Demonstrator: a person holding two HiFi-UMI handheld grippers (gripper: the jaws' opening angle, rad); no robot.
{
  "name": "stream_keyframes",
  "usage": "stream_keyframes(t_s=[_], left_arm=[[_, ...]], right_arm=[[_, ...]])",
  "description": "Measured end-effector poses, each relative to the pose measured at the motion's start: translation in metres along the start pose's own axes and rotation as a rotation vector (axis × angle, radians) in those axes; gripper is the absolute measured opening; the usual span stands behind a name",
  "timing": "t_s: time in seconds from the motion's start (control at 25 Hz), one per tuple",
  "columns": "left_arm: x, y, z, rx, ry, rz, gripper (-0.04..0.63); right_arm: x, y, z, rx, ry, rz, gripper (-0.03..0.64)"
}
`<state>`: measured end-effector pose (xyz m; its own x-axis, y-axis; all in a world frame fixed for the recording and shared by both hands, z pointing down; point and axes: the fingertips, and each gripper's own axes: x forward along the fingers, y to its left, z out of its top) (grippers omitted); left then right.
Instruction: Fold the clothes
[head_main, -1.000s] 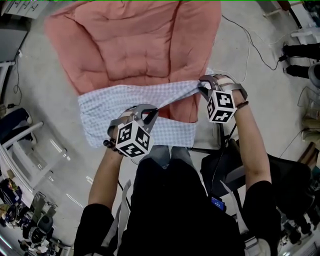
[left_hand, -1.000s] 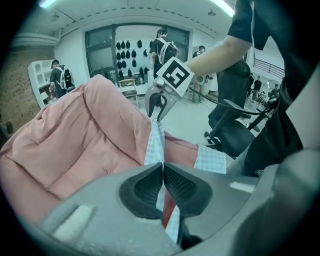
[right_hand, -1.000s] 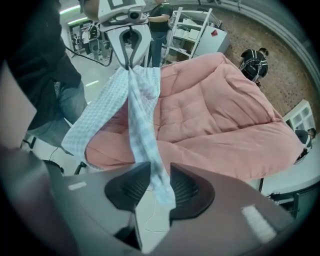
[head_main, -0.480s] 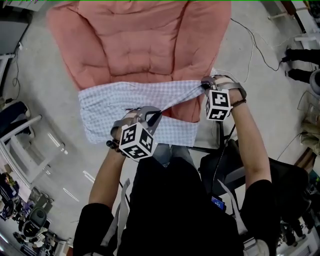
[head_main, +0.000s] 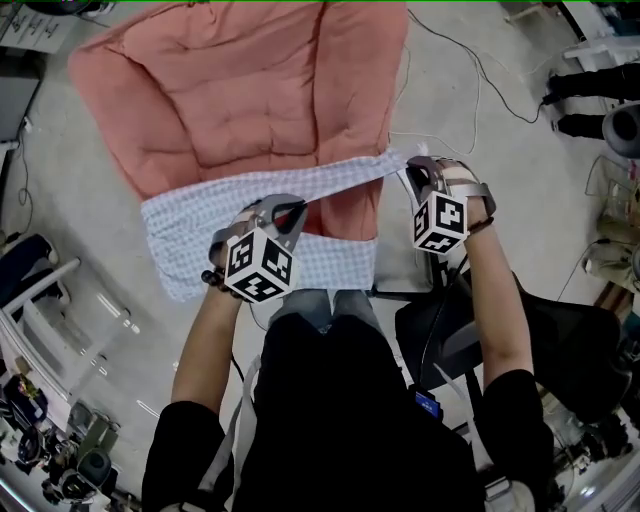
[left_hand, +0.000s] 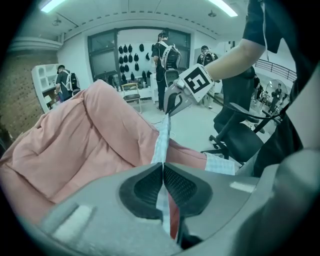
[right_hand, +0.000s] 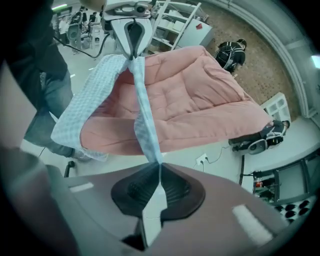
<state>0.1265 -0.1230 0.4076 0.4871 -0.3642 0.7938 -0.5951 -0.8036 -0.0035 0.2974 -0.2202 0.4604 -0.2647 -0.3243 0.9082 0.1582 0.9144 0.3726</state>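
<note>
Left gripper (left_hand: 162, 172): jaws pressed together, pinching a thin fold of the light blue checked cloth (head_main: 190, 215). Right gripper (right_hand: 159, 170): jaws have just been closing and are now clamped on the same cloth, with its edge caught between the pads. The cloth runs taut as a narrow band from one gripper to the other, while the rest hangs and drapes over the near edge of the pink quilt (head_main: 250, 90) spread out ahead of the person. In the head view the left gripper is close to the body over the cloth's middle. The right gripper is at the cloth's right end, just past the quilt's edge. Both forearms reach forward and both grippers are angled steeply down.
</note>
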Motion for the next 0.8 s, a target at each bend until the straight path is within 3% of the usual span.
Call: stream_keyframes(t_s=[0.12, 0.28, 0.56, 0.68, 0.8], left_arm=[[0.012, -0.009, 0.007, 0.027, 0.014, -0.029, 0.017], [0.031, -0.036, -0.003, 0.052, 0.051, -0.068, 0.017], [0.066, -0.091, -0.043, 0.048, 0.132, -0.061, 0.018], [0.076, -0.106, -0.06, 0.054, 0.173, -0.039, 0.018], [0.081, -0.113, -0.066, 0.006, 0.165, -0.01, 0.018]], right_arm=[[-0.006, 0.01, -0.019, 0.059, 0.003, -0.067, 0.016], [0.001, 0.056, -0.042, 0.117, 0.002, -0.115, 0.017], [0.036, 0.155, -0.065, 0.18, -0.001, -0.082, 0.017], [0.044, 0.175, -0.065, 0.213, -0.008, -0.072, 0.017], [0.049, 0.18, -0.066, 0.241, -0.037, -0.069, 0.018]])
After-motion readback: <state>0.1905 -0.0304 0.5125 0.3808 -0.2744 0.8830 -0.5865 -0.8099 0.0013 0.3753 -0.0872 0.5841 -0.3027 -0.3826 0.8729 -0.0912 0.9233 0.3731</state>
